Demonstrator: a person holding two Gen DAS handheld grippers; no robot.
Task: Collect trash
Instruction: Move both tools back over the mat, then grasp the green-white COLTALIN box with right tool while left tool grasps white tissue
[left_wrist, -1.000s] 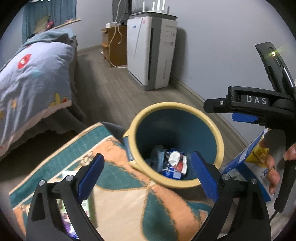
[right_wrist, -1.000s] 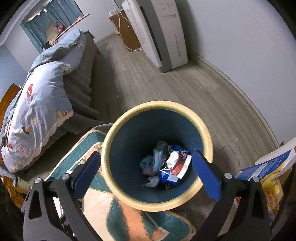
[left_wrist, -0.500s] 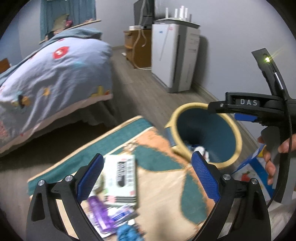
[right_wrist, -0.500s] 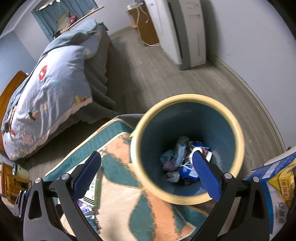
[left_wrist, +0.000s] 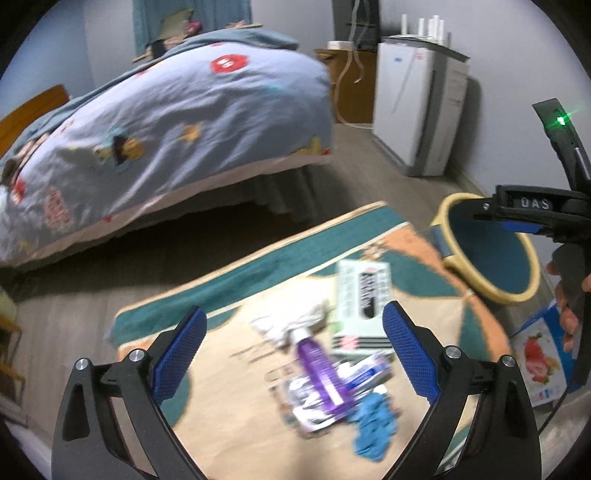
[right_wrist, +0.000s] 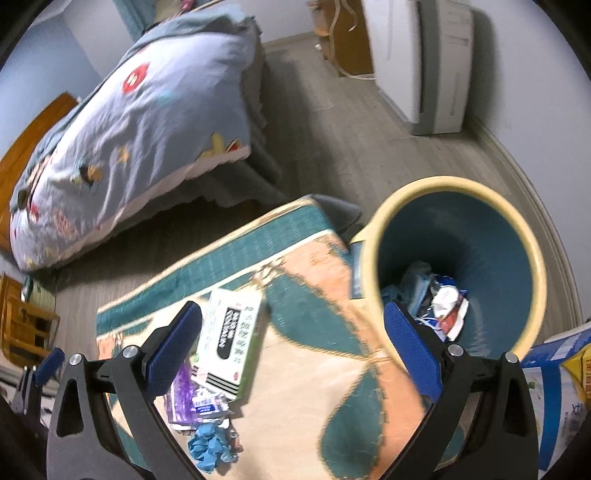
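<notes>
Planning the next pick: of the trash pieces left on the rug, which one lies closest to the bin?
The green and white box. It lies at the bin end of the pile, while the purple tube, white tissue and blue glove sit farther back.

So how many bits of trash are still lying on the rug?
About 5, clustered together: a green-white box, white tissue, purple tube, silvery wrappers and a crumpled blue glove. The blurred pile may hide more.

Print on the green-and-white box (left_wrist: 364, 295) near the rug's (left_wrist: 236, 417) middle is smeared by motion blur and cannot be read. The purple tube (left_wrist: 321, 369) is partly hidden behind the left finger of the right tool (right_wrist: 293, 343). The blue carton (right_wrist: 554, 398) is cut off by the picture's edge. The bin's (left_wrist: 491, 251) rim is partly covered by the right tool.
</notes>
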